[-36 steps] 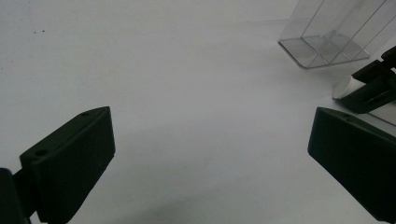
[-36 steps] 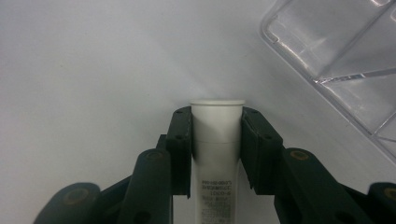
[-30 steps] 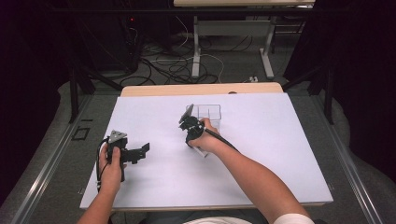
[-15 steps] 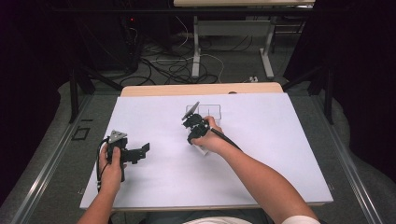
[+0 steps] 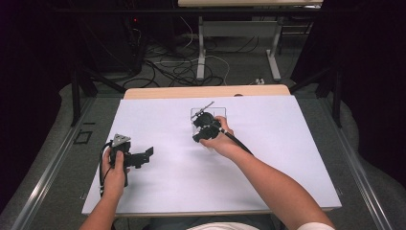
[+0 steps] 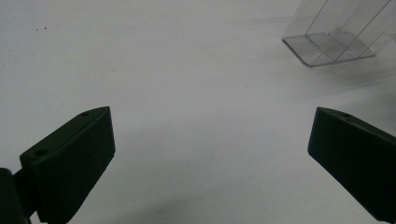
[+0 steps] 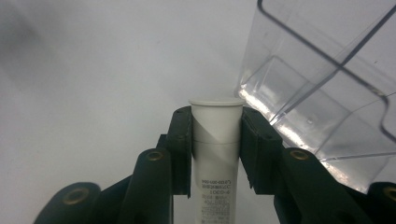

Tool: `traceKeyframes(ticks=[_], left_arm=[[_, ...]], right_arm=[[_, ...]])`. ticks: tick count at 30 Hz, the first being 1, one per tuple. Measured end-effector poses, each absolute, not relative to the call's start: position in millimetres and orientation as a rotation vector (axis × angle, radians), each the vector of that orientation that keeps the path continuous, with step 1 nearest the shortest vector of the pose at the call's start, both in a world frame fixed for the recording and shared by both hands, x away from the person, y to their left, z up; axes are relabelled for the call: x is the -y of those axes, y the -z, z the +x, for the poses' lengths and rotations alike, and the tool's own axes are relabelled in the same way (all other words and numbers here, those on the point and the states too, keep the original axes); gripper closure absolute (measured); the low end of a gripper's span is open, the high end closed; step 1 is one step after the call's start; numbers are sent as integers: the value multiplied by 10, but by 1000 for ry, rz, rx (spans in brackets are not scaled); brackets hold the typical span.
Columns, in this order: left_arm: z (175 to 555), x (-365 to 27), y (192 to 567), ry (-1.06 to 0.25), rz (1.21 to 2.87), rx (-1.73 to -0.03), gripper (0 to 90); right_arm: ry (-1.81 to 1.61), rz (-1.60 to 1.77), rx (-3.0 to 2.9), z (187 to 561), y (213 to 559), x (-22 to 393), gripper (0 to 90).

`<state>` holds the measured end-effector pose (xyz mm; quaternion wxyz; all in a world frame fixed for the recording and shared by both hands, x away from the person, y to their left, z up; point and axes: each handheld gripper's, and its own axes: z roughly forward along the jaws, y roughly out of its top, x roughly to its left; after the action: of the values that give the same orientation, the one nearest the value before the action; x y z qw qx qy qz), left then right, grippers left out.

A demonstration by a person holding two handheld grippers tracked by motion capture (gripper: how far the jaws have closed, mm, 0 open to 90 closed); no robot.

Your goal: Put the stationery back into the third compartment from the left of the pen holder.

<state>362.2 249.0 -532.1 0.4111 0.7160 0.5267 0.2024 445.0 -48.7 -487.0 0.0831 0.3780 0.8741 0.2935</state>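
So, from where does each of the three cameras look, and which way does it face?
High view: above the person's side, facing forward and down on the white table; both forearms, left gripper, right gripper.
Left gripper view: along its open jaws, over the table to the clear plastic organizer.
Right gripper view: along jaws shut on a white tube.
Shared: the organizer.

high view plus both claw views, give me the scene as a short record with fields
surface: white table
held item: white tube, printed text low on its body, cap end pointing away from the camera
right claw: shut on the tube, jaws pressing both sides just below the cap
clear box: divided, transparent, right beside the tube's cap
left claw: open, nothing between the jaws, over bare table
left hand: near the left edge, apart from the box
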Motion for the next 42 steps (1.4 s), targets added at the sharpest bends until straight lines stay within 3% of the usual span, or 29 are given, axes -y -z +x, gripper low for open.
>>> traceKeyframes(ticks=[19,42], left_arm=[[3614,-2486,5317,-514,1799,-1322,9],[3553,-2524,5298,-522,1806,-1324,9]], right_arm=[[-1120,1147,-2288,4432,4530,743,672],[-1139,1203,-2072,4591,4342,903,671]])
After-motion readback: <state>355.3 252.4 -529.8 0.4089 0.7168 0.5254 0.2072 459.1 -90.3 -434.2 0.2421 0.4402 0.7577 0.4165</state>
